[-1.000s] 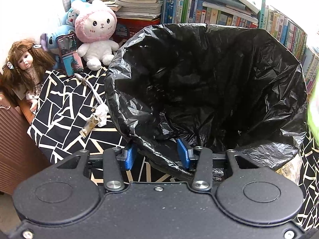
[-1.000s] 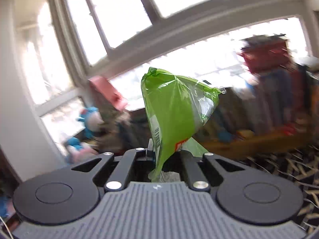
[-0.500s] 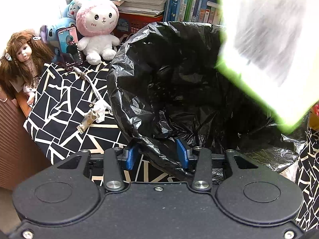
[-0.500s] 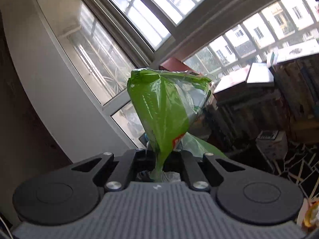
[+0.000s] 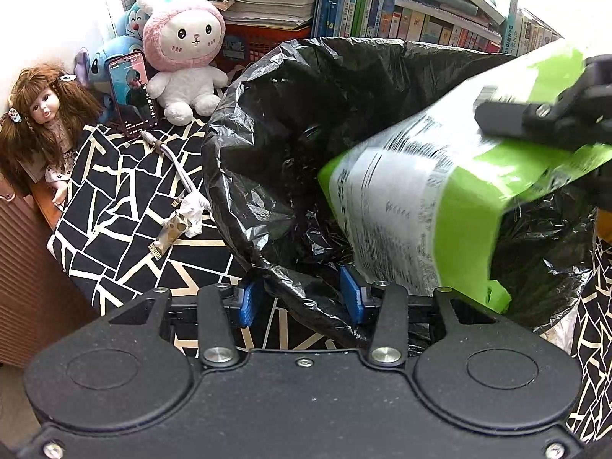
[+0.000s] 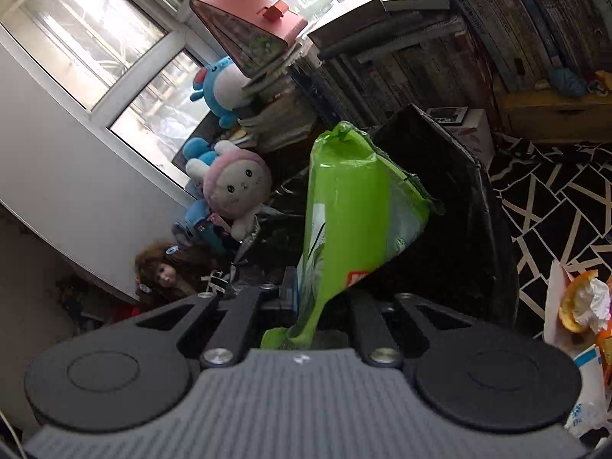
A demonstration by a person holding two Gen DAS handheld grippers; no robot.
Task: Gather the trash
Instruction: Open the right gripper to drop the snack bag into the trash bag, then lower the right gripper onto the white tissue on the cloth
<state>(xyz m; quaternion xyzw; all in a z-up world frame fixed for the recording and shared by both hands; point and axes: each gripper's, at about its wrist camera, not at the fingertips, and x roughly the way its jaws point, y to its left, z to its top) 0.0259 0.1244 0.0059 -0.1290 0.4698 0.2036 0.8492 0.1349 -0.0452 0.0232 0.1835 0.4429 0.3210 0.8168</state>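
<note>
Right tongs pinching green wrapper over black bag mouth, left tongs clamping bag rim

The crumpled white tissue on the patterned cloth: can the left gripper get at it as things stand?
Probably not. The left gripper is shut on the black trash bag rim. The crumpled white tissue lies uncovered beside the bag, but the gripper would have to release first.

Green wrapper across bag mouth
</note>
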